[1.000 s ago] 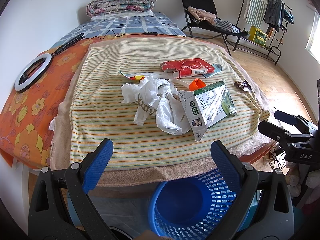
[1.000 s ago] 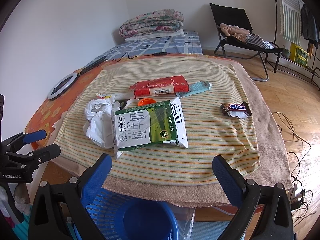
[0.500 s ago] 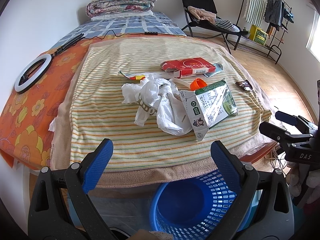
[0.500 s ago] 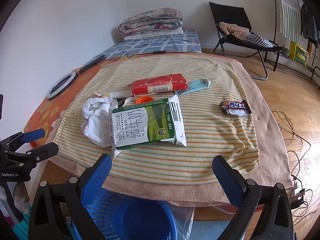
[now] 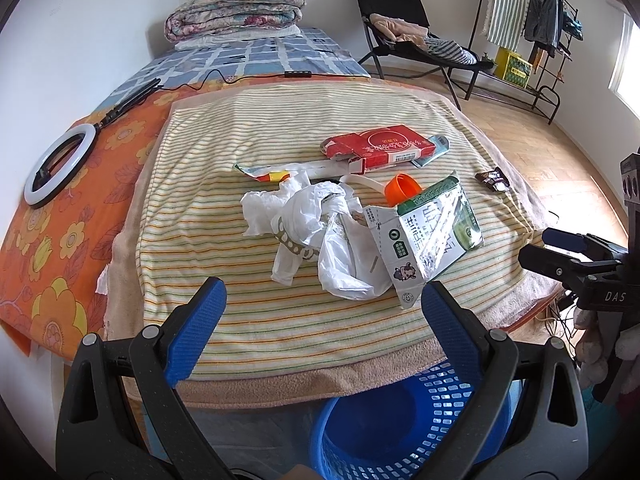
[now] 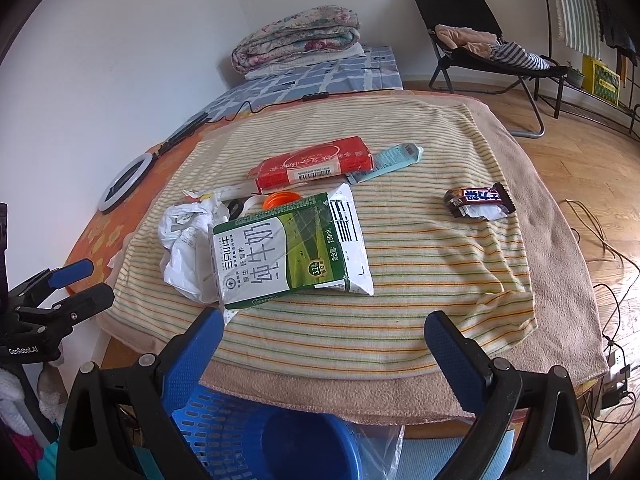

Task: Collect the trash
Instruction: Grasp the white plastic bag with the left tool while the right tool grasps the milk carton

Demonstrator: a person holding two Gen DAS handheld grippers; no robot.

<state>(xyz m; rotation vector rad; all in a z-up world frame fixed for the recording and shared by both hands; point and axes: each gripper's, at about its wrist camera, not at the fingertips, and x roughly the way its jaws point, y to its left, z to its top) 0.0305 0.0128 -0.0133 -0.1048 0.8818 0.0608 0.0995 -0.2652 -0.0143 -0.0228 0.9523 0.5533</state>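
None of the trash looks collected yet. The milk carton [image 6: 288, 250] lies flattened near the front of the striped towel [image 6: 420, 280], its left edge resting on a crumpled white plastic bag [image 5: 320, 236]. An orange cap [image 5: 402, 188] sits just behind the carton, and a torn wrapper [image 5: 264, 171] lies behind the bag. Further back are a red box [image 6: 316, 162] and, touching its right end, a pale blue packet [image 6: 386, 160]. A candy bar wrapper [image 6: 478, 200] lies well apart on the right side of the towel.

The blue basket [image 5: 404, 420] stands on the floor just below the near edge of the towel, and what shows of its inside looks empty. So I judge the task to be at its very start, with every piece left to pick up and drop in.

The left gripper [image 5: 320, 312] is spread wide and holds nothing, hovering above the near edge, facing the bag. The right gripper [image 6: 324, 344] is likewise spread wide and empty, with the carton just ahead of its left finger.

The towel covers a low desk or bed end, I cannot tell which, over a tan blanket [image 6: 560, 240]. To the left an orange flowered sheet [image 5: 60, 200] carries a ring light [image 5: 60, 164]. Behind are folded quilts [image 5: 236, 12] on blue checked bedding, a black folding chair [image 5: 400, 28] with clothes on it, a clothes rack [image 5: 536, 20] and a wooden floor with loose cables.
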